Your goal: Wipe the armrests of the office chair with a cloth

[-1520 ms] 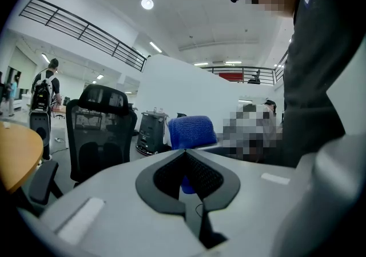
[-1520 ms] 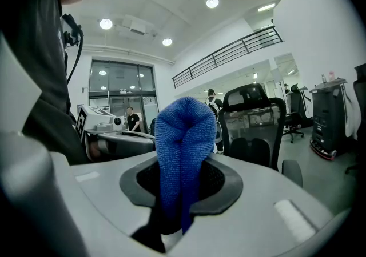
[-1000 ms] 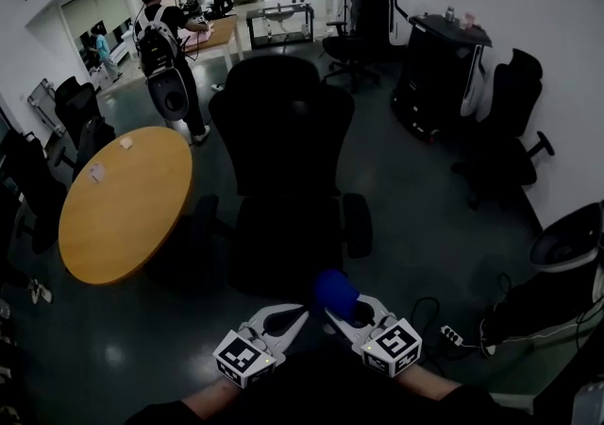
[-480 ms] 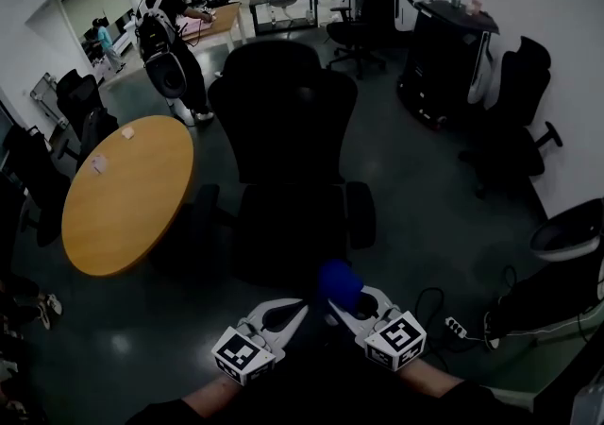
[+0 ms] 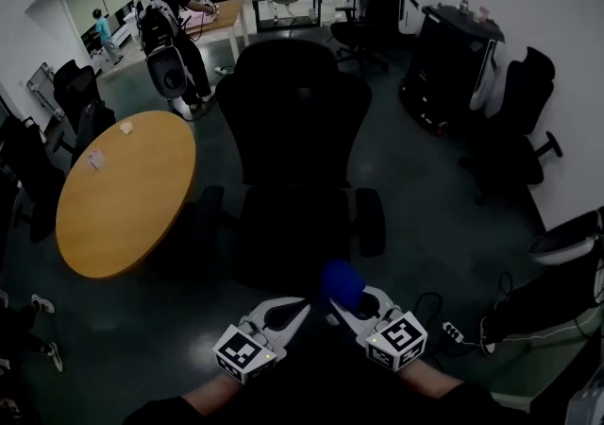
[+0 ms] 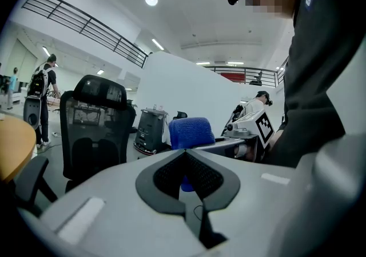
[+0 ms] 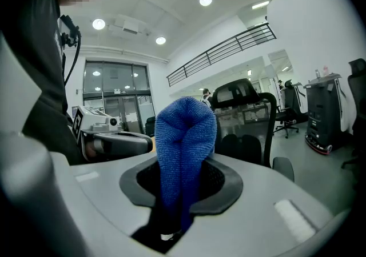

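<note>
A black office chair [image 5: 293, 159] faces me in the head view, its left armrest [image 5: 209, 211] and right armrest [image 5: 369, 221] on either side of the seat. My right gripper [image 5: 342, 302] is shut on a folded blue cloth [image 5: 342, 283], held just in front of the seat's near edge; the cloth [image 7: 184, 153] stands up between its jaws. My left gripper [image 5: 300, 308] sits beside it, shut with nothing in it. The chair [image 6: 94, 130] and the cloth [image 6: 191, 133] also show in the left gripper view.
A round wooden table [image 5: 127, 192] stands left of the chair. Other black chairs [image 5: 514, 130] and a dark cabinet [image 5: 448, 69] line the right wall. A power strip [image 5: 451, 331] lies on the floor at right. A person with a backpack [image 5: 170, 36] stands at the back.
The head view has shifted slightly; the chair sits a little lower and nearer in frame. Both grippers hold the same pose, the cloth still in the right one.
</note>
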A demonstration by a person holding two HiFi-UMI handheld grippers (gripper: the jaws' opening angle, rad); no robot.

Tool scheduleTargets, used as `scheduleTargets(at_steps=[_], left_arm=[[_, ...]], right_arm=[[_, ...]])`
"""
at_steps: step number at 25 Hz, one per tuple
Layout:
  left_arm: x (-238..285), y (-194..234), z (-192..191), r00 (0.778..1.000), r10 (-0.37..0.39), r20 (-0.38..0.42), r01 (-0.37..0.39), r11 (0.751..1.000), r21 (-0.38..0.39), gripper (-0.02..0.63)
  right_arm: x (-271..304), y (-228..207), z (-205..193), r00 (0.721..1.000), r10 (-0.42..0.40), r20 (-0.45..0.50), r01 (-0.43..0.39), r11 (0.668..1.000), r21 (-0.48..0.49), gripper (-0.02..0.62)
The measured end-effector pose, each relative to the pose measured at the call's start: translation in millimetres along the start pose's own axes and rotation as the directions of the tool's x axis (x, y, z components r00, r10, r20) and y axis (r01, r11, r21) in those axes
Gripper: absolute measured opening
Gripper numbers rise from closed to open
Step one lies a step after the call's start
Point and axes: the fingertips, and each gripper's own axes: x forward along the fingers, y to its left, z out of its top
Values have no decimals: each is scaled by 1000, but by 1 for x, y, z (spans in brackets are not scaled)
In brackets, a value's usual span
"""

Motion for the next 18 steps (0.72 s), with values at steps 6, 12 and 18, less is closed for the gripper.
scheduleTargets(at_steps=[6, 12, 18], left_arm=[[-6, 37, 9, 1000, -16, 6, 16, 1000, -4, 17], [-14, 79, 14, 1000, -20, 15, 21, 1000, -16, 17], [-24, 116, 18, 1000, -23, 12, 24, 999, -23, 17]], right_arm=[[35, -2, 13, 1000, -21, -6, 21, 1000, 2, 110], [74, -4, 23, 1000, -28, -14, 28, 1000, -3, 110], [115, -3, 32, 1000, -21, -22, 20, 1000, -9, 110]])
